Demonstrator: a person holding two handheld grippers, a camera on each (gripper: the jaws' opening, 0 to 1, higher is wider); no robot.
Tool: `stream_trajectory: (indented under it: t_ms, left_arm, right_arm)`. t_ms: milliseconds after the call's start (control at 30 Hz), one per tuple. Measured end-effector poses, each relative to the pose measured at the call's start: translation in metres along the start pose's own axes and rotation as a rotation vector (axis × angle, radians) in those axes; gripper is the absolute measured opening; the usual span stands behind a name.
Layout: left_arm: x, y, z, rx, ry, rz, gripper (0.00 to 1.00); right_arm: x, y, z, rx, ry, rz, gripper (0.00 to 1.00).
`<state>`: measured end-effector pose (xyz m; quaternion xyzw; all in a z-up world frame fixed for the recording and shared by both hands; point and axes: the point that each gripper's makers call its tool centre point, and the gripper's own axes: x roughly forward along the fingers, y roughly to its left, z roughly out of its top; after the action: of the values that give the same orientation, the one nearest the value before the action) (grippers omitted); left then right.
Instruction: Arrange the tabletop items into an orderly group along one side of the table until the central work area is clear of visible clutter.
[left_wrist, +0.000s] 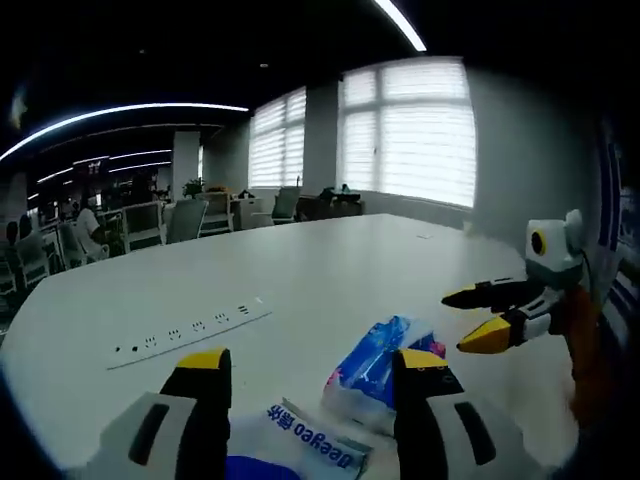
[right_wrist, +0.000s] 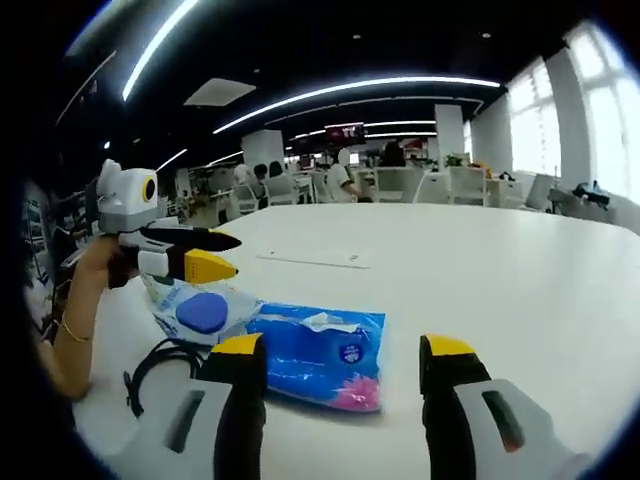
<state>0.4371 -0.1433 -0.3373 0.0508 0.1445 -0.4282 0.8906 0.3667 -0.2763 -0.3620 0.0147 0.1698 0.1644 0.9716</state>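
While both grippers hang over the near edge of the white table (left_wrist: 330, 270), the scene reads as follows.

Left gripper (left_wrist: 312, 385): jaws spread wide, nothing between them; its yellow tips stand above the near packets. In the right gripper view it comes in from the left (right_wrist: 222, 254), held by a hand (right_wrist: 92, 262), jaws parted a little and empty.

Right gripper (right_wrist: 345, 365): jaws wide apart, holding nothing, poised just over the blue packet. In the left gripper view it enters from the right (left_wrist: 470, 320), jaws slightly apart.

Blue packet (right_wrist: 320, 355): a blue and pink wrapped pack lying flat at the near edge of the table, between the two grippers; also seen in the left gripper view (left_wrist: 378, 362).

White pack (right_wrist: 200, 310): white with a blue round patch, touching the blue packet's left side; in the left gripper view its printed white wrapper (left_wrist: 300, 440) lies near the jaws.

Black cable (right_wrist: 160, 365): looped on the table, near left of the white pack.

Power strip (left_wrist: 190, 330): long, white, flat, farther out on the table, well apart from the packets.

Background: office chairs (left_wrist: 185, 220) and windows with blinds (left_wrist: 410, 140) far beyond.
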Motion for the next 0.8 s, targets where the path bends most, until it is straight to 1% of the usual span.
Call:
stream_trajectory:
  t_ms: [33,67,133,200,267,467,500,633,733,800]
  left_arm:
    - [-0.002,0.0,0.001,-0.008,-0.008,-0.003,0.65]
    - [-0.007,-0.003,0.0,-0.013,-0.009,-0.024,0.65]
    - [-0.013,-0.001,-0.002,-0.042,-0.002,-0.031,0.65]
    - [-0.021,0.002,-0.003,-0.043,0.003,-0.017,0.64]
    - [-0.031,0.005,-0.003,-0.023,0.0,0.009,0.63]
    - [-0.053,0.003,-0.004,-0.013,-0.008,0.015,0.61]
    - [-0.067,0.002,-0.004,-0.015,-0.01,0.013,0.61]
    - [-0.074,0.001,-0.007,-0.016,-0.002,0.019,0.61]
    - [-0.086,0.003,-0.009,0.001,-0.013,0.044,0.61]
    - [-0.093,0.004,-0.012,-0.007,-0.011,0.05,0.61]
  right_arm:
    - [-0.001,0.003,0.0,-0.005,-0.003,0.005,0.64]
    - [-0.001,0.006,0.0,-0.012,-0.003,0.008,0.65]
    - [-0.003,0.011,-0.001,-0.019,-0.002,0.013,0.66]
    - [-0.006,0.016,-0.003,-0.023,-0.002,0.02,0.66]
    - [-0.011,0.022,-0.005,-0.023,-0.011,0.034,0.66]
    - [-0.021,0.039,-0.01,-0.014,-0.016,0.088,0.66]
    - [-0.028,0.048,-0.013,-0.026,-0.016,0.107,0.66]
    - [-0.031,0.052,-0.015,-0.034,-0.01,0.11,0.66]
    - [-0.037,0.055,-0.017,-0.045,-0.005,0.115,0.66]
    - [-0.041,0.06,-0.019,-0.041,-0.005,0.124,0.67]
